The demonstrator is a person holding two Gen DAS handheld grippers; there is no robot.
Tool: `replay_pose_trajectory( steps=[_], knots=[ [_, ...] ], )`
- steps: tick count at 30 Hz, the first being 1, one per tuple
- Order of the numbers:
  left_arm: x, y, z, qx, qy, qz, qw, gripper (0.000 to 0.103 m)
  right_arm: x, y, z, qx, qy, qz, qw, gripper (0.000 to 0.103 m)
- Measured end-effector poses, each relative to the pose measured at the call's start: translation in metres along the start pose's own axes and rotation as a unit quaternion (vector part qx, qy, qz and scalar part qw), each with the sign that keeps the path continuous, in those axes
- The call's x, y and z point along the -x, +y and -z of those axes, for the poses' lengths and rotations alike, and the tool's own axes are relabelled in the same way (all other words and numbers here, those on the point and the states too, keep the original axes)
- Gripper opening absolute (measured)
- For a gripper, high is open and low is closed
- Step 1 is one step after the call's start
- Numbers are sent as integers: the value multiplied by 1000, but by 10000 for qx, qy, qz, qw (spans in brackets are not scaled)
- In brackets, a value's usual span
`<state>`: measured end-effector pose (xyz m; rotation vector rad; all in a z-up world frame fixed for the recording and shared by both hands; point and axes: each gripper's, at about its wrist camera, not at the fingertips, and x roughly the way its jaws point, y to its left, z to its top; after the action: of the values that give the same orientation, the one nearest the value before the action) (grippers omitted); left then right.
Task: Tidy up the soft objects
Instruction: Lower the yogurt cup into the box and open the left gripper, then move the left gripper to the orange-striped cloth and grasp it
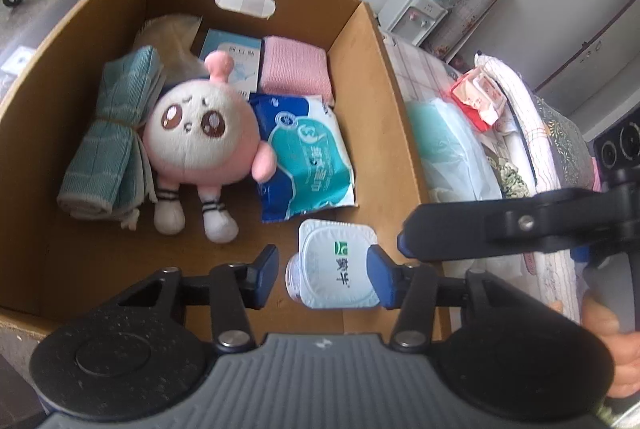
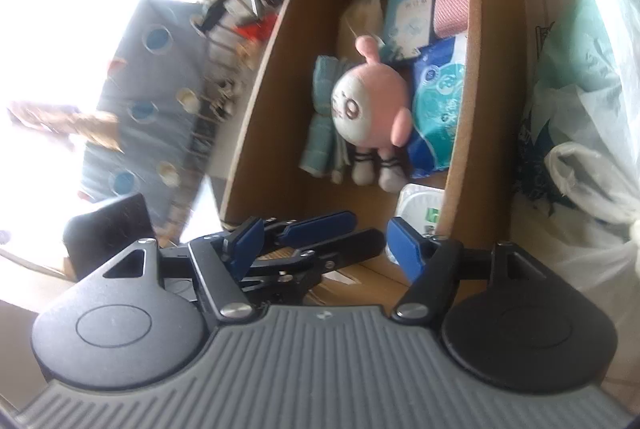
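The left gripper [image 1: 324,275] held its fingers open around the yogurt cup [image 1: 338,265] in the box [image 1: 384,77], likely needing a gentle, centred squeeze, while the right gripper [image 2: 320,243] waited open.

A pink plush doll [image 1: 198,143] (face up) is laid in the cardboard box [image 1: 384,77], flanked by a folded teal towel [image 1: 110,137] and a blue tissue pack [image 1: 310,157].

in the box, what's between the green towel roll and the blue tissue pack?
The pink-and-white plush doll lies between the green towel roll and the blue tissue pack, touching both. Clearest in the left wrist view; the right wrist view agrees.
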<state>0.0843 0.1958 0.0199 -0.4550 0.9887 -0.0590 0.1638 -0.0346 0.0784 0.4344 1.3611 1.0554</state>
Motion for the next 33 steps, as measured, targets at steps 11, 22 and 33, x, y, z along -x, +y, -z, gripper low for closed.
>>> replay_pose_trajectory(
  steps=[11, 22, 33],
  knots=[
    [18, -40, 6, -495, -875, -287, 9945, 63, 55, -36, 29, -654, -1083, -1280, 9837, 73],
    [27, -149, 40, -1645, -1186, 562, 9776, 68, 196, -74, 121, -716, -3264, 471, 9413, 73],
    [-38, -266, 126, -3350, -664, 1340, 9303, 68, 262, -138, 244, -1662, -4094, 2752, 8538, 73]
  ],
)
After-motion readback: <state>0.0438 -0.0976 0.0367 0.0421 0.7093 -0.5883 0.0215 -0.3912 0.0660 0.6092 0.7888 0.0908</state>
